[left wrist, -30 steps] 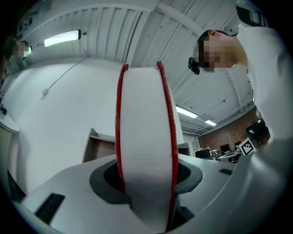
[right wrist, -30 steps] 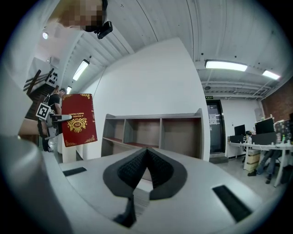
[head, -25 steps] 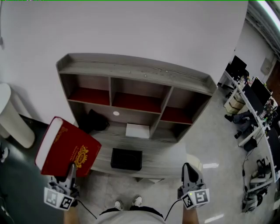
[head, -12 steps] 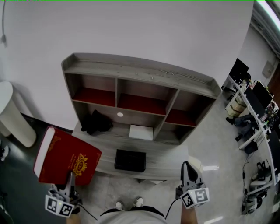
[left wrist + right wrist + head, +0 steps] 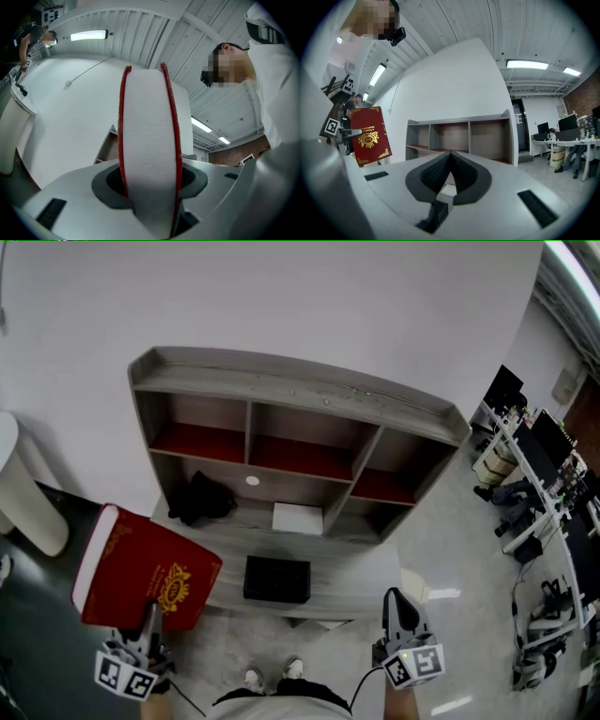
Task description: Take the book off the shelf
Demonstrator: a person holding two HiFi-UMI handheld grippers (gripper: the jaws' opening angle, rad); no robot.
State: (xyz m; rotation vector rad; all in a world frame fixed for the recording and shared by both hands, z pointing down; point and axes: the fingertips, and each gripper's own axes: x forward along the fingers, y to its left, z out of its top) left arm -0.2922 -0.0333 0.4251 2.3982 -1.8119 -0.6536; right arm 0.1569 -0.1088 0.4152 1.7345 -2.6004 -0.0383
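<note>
while the left gripper (image 5: 149, 199) pinches the bottom edge of the red book (image 5: 147, 126), its dark pads press on the two covers and the white page block stands upright between them. from the head view that same left gripper (image 5: 150, 613) sits low at the left, with the book (image 5: 141, 568) rising from it on a tilt, its gold-stamped cover facing up. the book is off the shelf (image 5: 291, 388) and well apart from it, out in front of the unit's left end.

the right gripper (image 5: 449, 169) has its ribbed jaws pressed together with nothing between them. in the head view it (image 5: 398, 604) points toward the shelf from low at the right, well apart from the book. its own view shows the book (image 5: 369, 135) off to the left and the shelf (image 5: 459, 123) straight ahead.

the shelf is a grey wooden unit against a white wall, with three upper compartments that have red floors. below them a crumpled black thing (image 5: 202, 500) lies in the left bay, a flat white item (image 5: 297, 518) in the middle one, and a small white disc (image 5: 252, 481) sits between them. a black box (image 5: 277, 579) rests on the front ledge. the person's shoes (image 5: 253, 679) show at the bottom edge, and desks with monitors (image 5: 539, 451) stand far to the right.
</note>
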